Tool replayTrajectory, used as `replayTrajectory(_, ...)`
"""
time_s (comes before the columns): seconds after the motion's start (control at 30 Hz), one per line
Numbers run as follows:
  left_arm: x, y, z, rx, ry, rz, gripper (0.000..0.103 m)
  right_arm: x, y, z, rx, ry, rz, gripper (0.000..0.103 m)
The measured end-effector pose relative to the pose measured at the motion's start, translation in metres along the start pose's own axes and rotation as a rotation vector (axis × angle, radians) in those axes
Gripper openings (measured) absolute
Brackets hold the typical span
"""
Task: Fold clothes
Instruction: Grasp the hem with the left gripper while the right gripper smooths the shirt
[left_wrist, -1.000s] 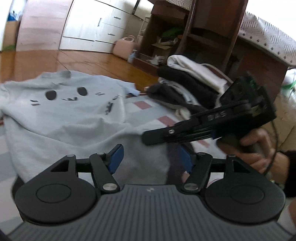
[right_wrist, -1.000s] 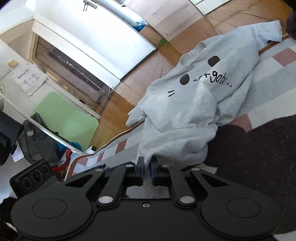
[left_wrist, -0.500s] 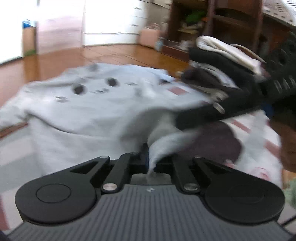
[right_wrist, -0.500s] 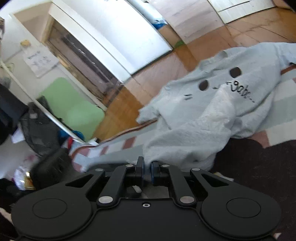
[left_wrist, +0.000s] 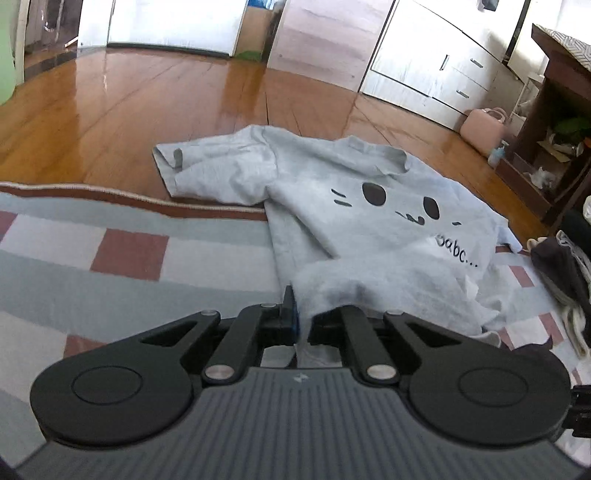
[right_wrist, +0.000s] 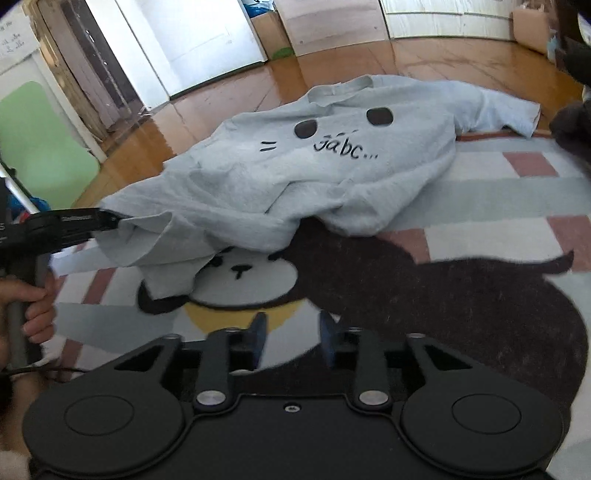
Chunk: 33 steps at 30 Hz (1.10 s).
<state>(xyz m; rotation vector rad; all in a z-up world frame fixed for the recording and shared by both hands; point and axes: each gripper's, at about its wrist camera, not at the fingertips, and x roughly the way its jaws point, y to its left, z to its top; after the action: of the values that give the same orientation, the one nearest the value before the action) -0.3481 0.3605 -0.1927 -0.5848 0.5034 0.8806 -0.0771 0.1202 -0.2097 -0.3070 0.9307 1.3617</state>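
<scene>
Clamping the hem of the grey T-shirt (left_wrist: 369, 229), our left gripper (left_wrist: 301, 317) has its jaws pressed together on a bunched fold of cloth that rises just ahead of them. From the right wrist view we see that same left gripper (right_wrist: 107, 221) at the picture's left edge, pinching the shirt's near corner, with a hand (right_wrist: 33, 306) wrapped round its handle.

Our right gripper (right_wrist: 290, 332) has its jaws partly apart and opening, with nothing between them; only the rug (right_wrist: 480, 314) shows in the gap, and the shirt's nearest fold lies ahead of the fingertips, not touching them.

Beyond both grippers the shirt lies face up, its lower part crumpled on the checked rug and its printed cat face and lettering readable. The collar and both sleeves reach past the rug's brown border (left_wrist: 110, 194) onto the wooden floor (left_wrist: 147, 96). To the left of the shirt we have a bare stretch of rug and open floor. To the right, a pile of dark clothes (left_wrist: 561, 266) sits close to the shirt's right sleeve, and behind it stand a dark wooden shelf (left_wrist: 554, 110) and a pink bag (left_wrist: 484, 127). White drawers (left_wrist: 443, 62) close off the far side.
</scene>
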Motion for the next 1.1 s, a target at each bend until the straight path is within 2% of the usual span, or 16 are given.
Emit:
replayTrajectory(0.13,-0.003,-0.004,0.002,0.021,-0.019,-0.007,0.004,0.018,0.001,0.017,-0.069,-0.013,-0.095,0.051)
replayTrajectory(0.23,-0.004,0.001,0.003,0.000,-0.023,-0.020,0.004,0.035,-0.008,0.029,-0.113,-0.045,-0.219,0.067)
replayTrajectory(0.27,-0.004,0.003,0.003,-0.008,-0.021,-0.022,0.004,0.039,-0.015,0.032,-0.096,-0.049,-0.237,0.067)
replayTrajectory(0.3,-0.002,0.004,0.004,-0.008,-0.017,-0.022,0.004,0.043,-0.023,0.036,-0.072,-0.052,-0.238,0.067)
replayTrajectory(0.4,0.009,-0.001,0.000,0.062,0.013,0.024,0.004,0.055,-0.046,0.044,0.040,-0.075,-0.145,0.068)
replayTrajectory(0.5,0.020,0.000,-0.006,0.048,0.042,0.013,0.004,0.068,-0.060,0.053,0.115,-0.105,-0.084,0.070)
replayTrajectory(0.53,0.021,0.001,-0.006,0.041,0.045,0.009,0.004,0.073,-0.061,0.057,0.122,-0.116,-0.078,0.066)
replayTrajectory(0.6,0.021,0.002,-0.006,0.039,0.044,0.007,0.004,0.081,-0.056,0.064,0.103,-0.099,-0.052,0.016)
replayTrajectory(0.63,0.019,0.003,-0.005,0.040,0.035,0.005,0.004,0.081,-0.053,0.067,0.089,-0.093,-0.052,0.007)
replayTrajectory(0.7,0.012,0.003,-0.003,0.038,0.002,-0.018,0.004,0.058,-0.045,0.070,0.073,-0.157,-0.082,0.007)
replayTrajectory(0.77,-0.002,0.001,0.001,0.032,-0.031,-0.092,0.004,0.008,-0.046,0.071,0.099,-0.240,-0.101,0.006)
replayTrajectory(0.87,-0.032,-0.006,0.008,0.015,-0.045,-0.327,0.004,-0.066,-0.053,0.068,0.106,-0.326,-0.239,0.006)
replayTrajectory(0.9,-0.041,-0.013,0.009,0.055,-0.040,-0.412,0.004,-0.083,-0.056,0.066,0.079,-0.332,-0.310,0.006)
replayTrajectory(0.97,-0.048,-0.035,0.004,0.174,0.020,-0.525,0.007,-0.108,-0.065,0.063,0.025,-0.320,-0.445,0.006)
replayTrajectory(1.03,-0.042,-0.059,-0.009,0.280,0.076,-0.537,0.009,-0.100,-0.078,0.060,-0.024,-0.214,-0.552,0.007)
replayTrajectory(1.1,-0.028,-0.084,-0.027,0.372,0.143,-0.503,0.010,-0.082,-0.085,0.048,-0.104,-0.141,-0.688,0.015)
